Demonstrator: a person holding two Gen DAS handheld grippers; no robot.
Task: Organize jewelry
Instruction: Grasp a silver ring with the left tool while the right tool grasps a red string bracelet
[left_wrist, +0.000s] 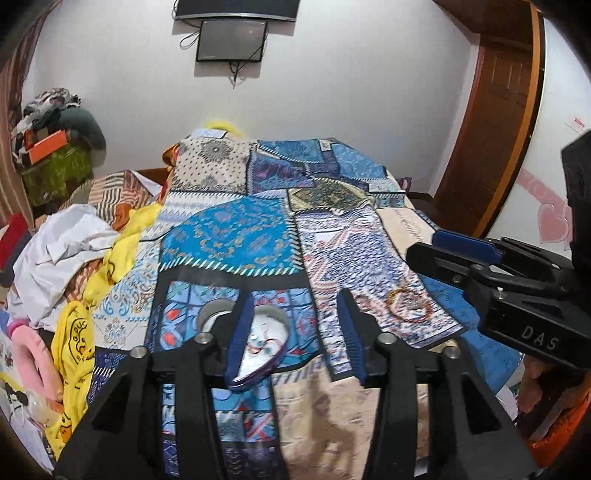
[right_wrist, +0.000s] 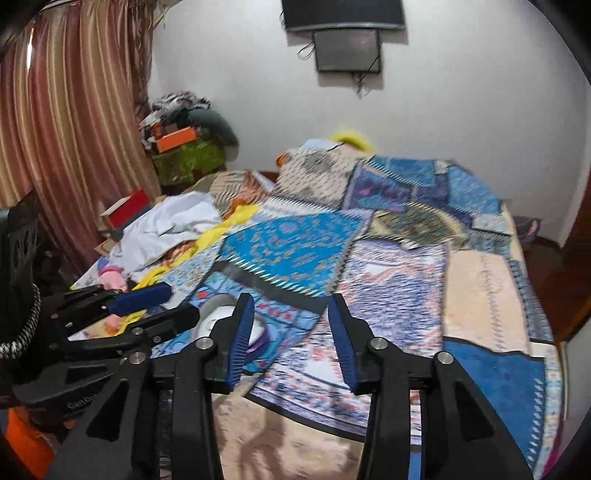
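A white bowl with a purple rim (left_wrist: 264, 345) lies on the patterned bedspread (left_wrist: 229, 240), with thin jewelry pieces inside. My left gripper (left_wrist: 295, 336) is open and empty above it, its left finger over the bowl. A red-brown beaded bracelet (left_wrist: 408, 304) lies on the cloth to the right of the bowl. My right gripper (right_wrist: 291, 339) is open and empty, hovering over the bedspread (right_wrist: 406, 288); it also shows at the right edge of the left wrist view (left_wrist: 443, 254). In the right wrist view the bowl (right_wrist: 221, 321) is mostly hidden behind the left finger.
Crumpled white cloth (left_wrist: 62, 254) and yellow duck-print clothes (left_wrist: 74, 354) lie along the bed's left side. A pile of bags and an orange box (left_wrist: 48, 147) stands in the far left corner. A wooden door (left_wrist: 495, 110) is at the right.
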